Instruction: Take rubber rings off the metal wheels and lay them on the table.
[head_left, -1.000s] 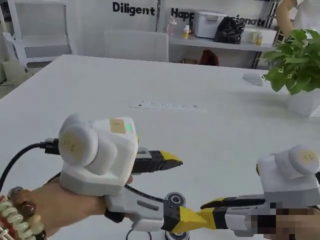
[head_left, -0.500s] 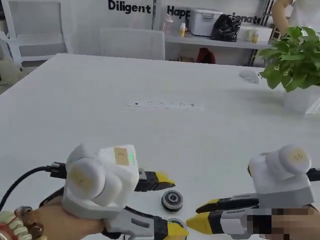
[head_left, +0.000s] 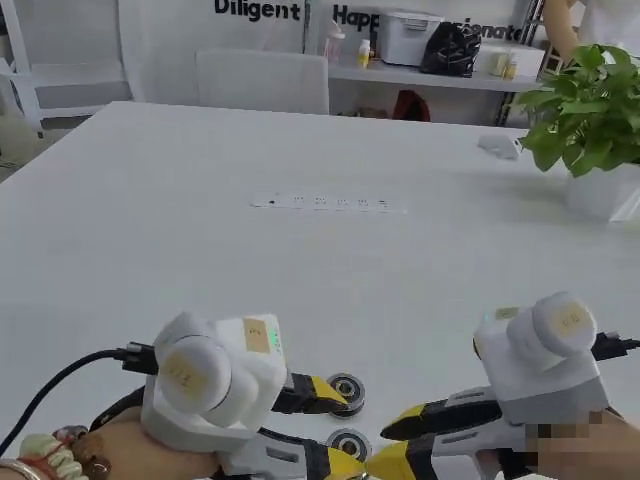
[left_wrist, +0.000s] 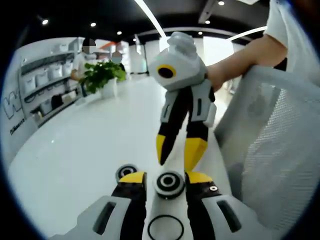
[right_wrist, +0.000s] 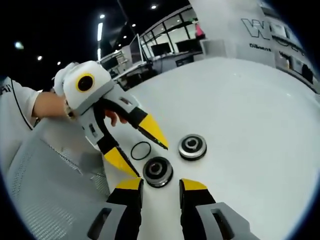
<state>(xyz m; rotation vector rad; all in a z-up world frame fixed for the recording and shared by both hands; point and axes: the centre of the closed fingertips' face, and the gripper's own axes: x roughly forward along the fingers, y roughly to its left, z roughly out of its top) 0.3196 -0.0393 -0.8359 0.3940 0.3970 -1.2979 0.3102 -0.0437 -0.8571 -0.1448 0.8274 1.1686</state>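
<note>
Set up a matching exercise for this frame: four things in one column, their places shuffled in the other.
1 loose rubber ring
2 wheel nearer the person
3 wheel farther away
4 potted plant

A between the jaws of the left gripper
B far right of the table
C flat on the table, off any wheel
D just outside the left gripper's jaws

Pairs: 1-C, 2-A, 3-D, 4-B

Near us the white table (head_left: 200, 250) carries a metal wheel (head_left: 346, 389), a second wheel (head_left: 349, 442) and a rubber ring (right_wrist: 141, 150). Farther off we see a power strip (head_left: 325, 203).
</note>
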